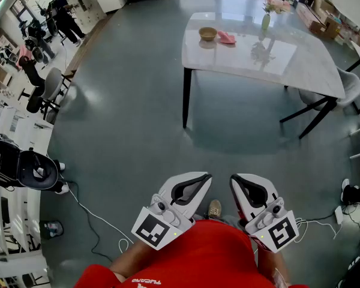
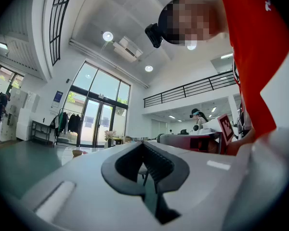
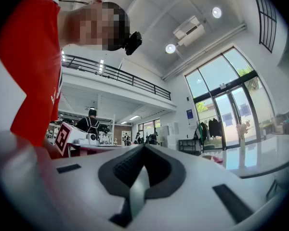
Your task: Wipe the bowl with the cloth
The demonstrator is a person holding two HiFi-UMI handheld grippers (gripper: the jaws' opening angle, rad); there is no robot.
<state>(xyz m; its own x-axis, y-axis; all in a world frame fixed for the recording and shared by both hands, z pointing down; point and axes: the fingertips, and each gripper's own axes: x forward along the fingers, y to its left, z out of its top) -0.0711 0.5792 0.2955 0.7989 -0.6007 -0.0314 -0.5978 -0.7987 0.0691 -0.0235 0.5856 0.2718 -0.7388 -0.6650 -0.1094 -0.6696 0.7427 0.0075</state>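
Observation:
A small tan bowl (image 1: 207, 33) sits on the white marble table (image 1: 288, 62) far ahead, with a pink cloth (image 1: 227, 38) lying just to its right. Both grippers are held low, close to the person's red shirt and well short of the table. My left gripper (image 1: 207, 176) is shut with nothing in it, and so is my right gripper (image 1: 233, 177). In the left gripper view the closed jaws (image 2: 143, 144) point toward the distant bowl (image 2: 77, 152). In the right gripper view the closed jaws (image 3: 144, 146) face the table edge (image 3: 274, 158) and the cloth (image 3: 216, 158).
A vase of flowers (image 1: 266, 20) stands on the table behind the cloth. Chairs (image 1: 348, 92) are at the table's right side. Cables (image 1: 96, 218) lie on the grey floor at the left, near racks and equipment (image 1: 18, 167). People stand at the far left (image 1: 63, 11).

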